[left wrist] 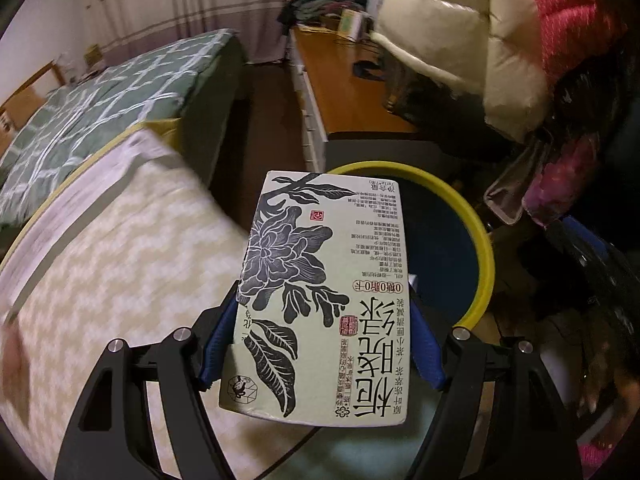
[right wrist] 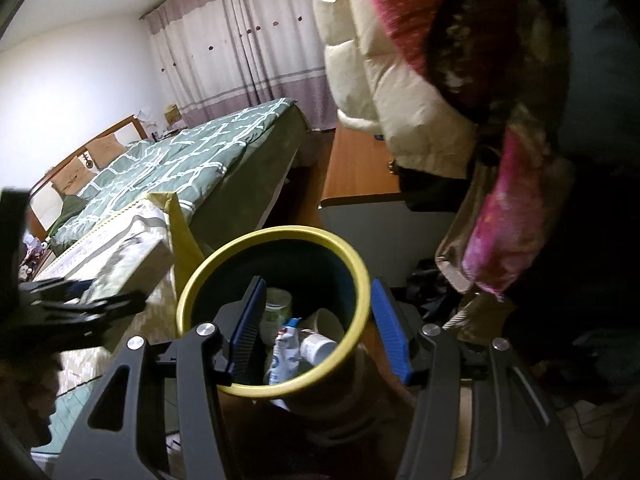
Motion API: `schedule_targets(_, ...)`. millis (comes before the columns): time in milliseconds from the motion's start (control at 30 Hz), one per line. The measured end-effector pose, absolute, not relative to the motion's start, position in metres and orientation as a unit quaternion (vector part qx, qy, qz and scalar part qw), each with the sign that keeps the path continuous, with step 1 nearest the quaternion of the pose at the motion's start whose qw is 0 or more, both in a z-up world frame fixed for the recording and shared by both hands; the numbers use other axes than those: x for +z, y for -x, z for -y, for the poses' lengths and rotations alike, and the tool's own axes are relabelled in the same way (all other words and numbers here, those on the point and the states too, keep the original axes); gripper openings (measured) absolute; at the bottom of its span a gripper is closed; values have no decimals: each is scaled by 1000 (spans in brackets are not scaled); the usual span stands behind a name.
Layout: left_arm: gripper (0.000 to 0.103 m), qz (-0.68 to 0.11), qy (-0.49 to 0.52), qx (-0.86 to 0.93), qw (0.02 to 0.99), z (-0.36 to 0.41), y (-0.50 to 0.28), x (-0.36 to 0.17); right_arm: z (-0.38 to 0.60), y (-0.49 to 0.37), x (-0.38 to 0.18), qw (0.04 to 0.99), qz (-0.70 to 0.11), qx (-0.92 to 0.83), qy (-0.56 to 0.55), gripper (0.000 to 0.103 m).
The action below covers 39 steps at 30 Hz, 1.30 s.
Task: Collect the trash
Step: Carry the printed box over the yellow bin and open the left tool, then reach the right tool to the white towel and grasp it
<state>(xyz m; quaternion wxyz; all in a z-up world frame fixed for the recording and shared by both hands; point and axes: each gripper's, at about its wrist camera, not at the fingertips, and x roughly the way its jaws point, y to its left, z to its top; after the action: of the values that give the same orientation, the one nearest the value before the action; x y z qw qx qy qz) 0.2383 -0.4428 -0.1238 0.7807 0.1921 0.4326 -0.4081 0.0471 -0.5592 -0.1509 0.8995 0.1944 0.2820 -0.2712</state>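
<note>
Left tongs (left wrist: pixel 326 340) pinch a tea carton (left wrist: pixel 324 292), its long axis running forward toward the yellow-rimmed bin (left wrist: pixel 486 260) just beyond. Right tongs (right wrist: pixel 320 332) stand spread and empty, straddling the bin's near rim.

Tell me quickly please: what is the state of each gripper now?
Left gripper: closed on the tea box, near the bin.
Right gripper: open, holding nothing, above the bin.
</note>
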Motion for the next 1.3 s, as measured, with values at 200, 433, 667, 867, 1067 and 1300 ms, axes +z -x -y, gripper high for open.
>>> schedule_targets(200, 73, -445, -209, -422, 762, 502, -235, -142, 574, -29, -150, 895, -276, -286, -203, 53)
schedule_targets(433, 93, -426, -199, -411, 781, 511, -233, -137, 584, -25, -155, 891, -279, -289, -213, 58)
schedule_targets(667, 97, -376, -170, -381, 828, 426, -222, -97, 564, -43, -153, 899, -285, -263, -203, 58)
schedule_targets(867, 98, -357, -126, -306, 873, 317, -229, -81, 536, -64, -147, 908, -293, -234, -186, 58)
schedule_targets(1067, 98, -341, -83, -207, 913, 195, -238, -75, 506, -87, -140, 916, -300, -207, -167, 59)
schedule_targets(1300, 98, -330, -41, -83, 939, 65, -245, -79, 459, -122, -129, 927, -307, -168, -137, 59)
